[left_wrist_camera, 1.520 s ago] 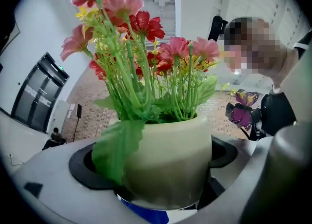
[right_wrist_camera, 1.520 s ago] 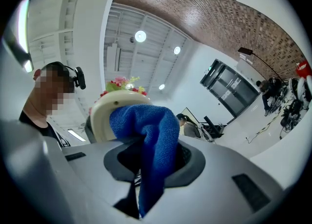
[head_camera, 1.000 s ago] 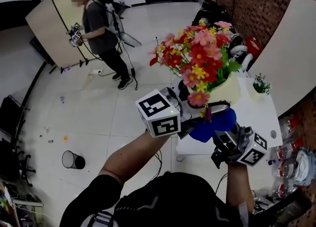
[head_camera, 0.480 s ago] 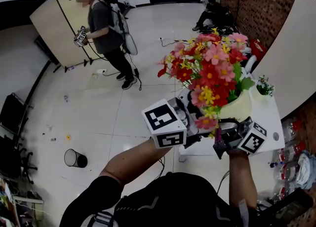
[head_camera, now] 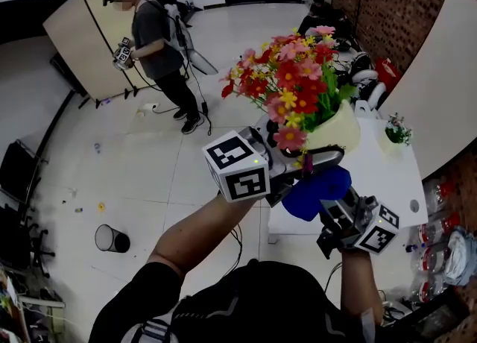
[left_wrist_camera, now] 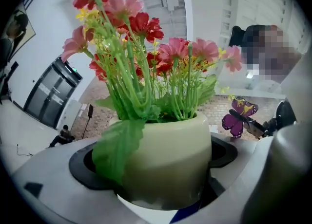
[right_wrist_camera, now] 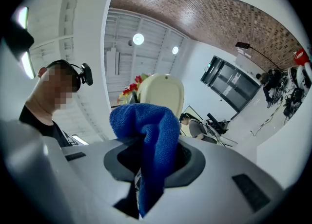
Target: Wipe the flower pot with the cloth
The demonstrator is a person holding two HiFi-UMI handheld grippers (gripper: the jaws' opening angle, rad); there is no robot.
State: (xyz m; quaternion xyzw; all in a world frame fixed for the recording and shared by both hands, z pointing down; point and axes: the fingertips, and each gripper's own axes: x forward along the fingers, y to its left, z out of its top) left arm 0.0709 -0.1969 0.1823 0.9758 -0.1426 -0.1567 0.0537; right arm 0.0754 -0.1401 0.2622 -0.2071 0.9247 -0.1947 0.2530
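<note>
While left claw [left_wrist_camera: 163,194] clamps flower pot [left_wrist_camera: 168,155], right claw [right_wrist_camera: 152,167] pinches cloth [right_wrist_camera: 146,125]

No words, brands or numbers legible in any view. The only printed marks are black-and-white square markers on the cube of the left gripper [head_camera: 322,149] and on that of the right gripper [head_camera: 329,201]. These are coded patterns, not letters or digits.

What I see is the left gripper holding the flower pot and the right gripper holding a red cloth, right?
The cloth is blue, not red; the right gripper view shows it. The left gripper does hold the flower pot, the right gripper the cloth.
</note>
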